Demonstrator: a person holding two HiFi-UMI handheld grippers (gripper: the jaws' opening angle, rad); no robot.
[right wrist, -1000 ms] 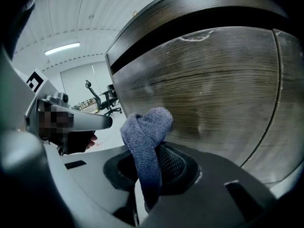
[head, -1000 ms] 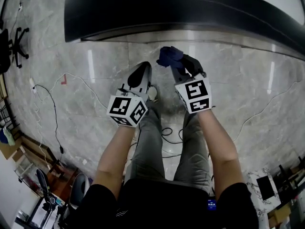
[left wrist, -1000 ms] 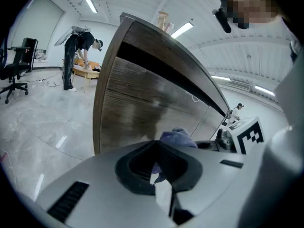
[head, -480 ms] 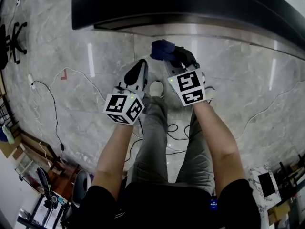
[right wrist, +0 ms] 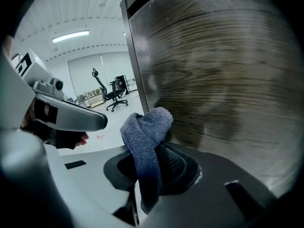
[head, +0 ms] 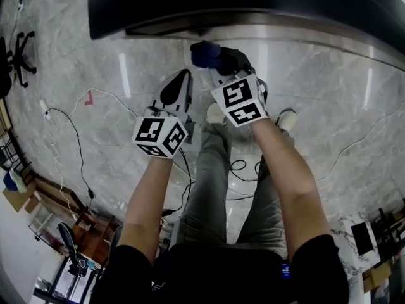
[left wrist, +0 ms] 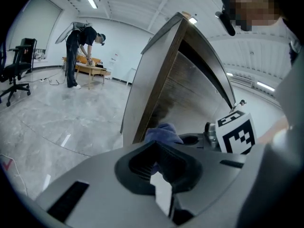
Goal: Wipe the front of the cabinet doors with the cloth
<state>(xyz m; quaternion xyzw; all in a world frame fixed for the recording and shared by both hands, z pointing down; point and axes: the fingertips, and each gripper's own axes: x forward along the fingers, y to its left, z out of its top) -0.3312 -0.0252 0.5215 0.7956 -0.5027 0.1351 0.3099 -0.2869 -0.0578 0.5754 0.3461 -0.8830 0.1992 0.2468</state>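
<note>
Advanced since earlier: my right gripper (head: 220, 62), clamped on the cloth (right wrist: 145, 132) bunched ahead of its fingertips, nears the cabinet door (right wrist: 213, 70). Left gripper (head: 178, 88) closed, empty. Risk: wiping pressure pulls cloth free.

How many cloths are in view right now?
1. The blue cloth is clamped in the right gripper, with its bunched end near the cabinet door. The left gripper holds none. Another cloth could lie outside these views.
</note>
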